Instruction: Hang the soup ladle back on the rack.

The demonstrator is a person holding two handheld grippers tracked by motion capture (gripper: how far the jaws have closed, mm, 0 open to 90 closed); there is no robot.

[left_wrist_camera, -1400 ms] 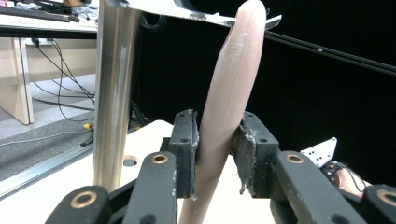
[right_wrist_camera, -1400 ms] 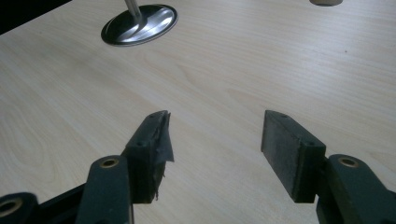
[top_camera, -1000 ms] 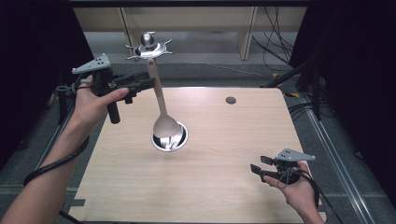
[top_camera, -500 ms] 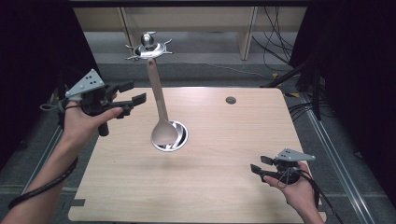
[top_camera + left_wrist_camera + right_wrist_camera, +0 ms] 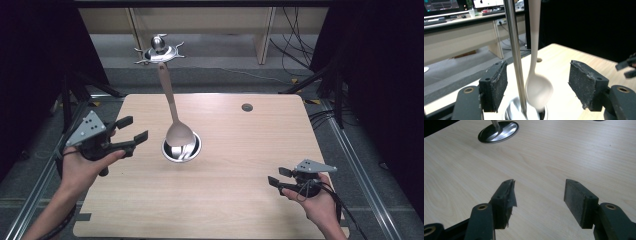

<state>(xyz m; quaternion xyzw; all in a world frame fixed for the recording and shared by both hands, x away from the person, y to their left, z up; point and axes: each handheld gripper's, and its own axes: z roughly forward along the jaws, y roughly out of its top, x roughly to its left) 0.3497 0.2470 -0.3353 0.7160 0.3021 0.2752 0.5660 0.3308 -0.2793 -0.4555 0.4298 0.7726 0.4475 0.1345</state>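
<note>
Currently both the left gripper and right gripper stand apart, empty; a careless left approach could topple the hanging spoon on its stand.

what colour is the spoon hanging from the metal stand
A pale off-white hanging spoon, seen best in the left gripper view beside the shiny metal stand pole.

No legible text, label, brand, number or sign is showing on any surface; distant monitor content is blurring beyond reading.
</note>
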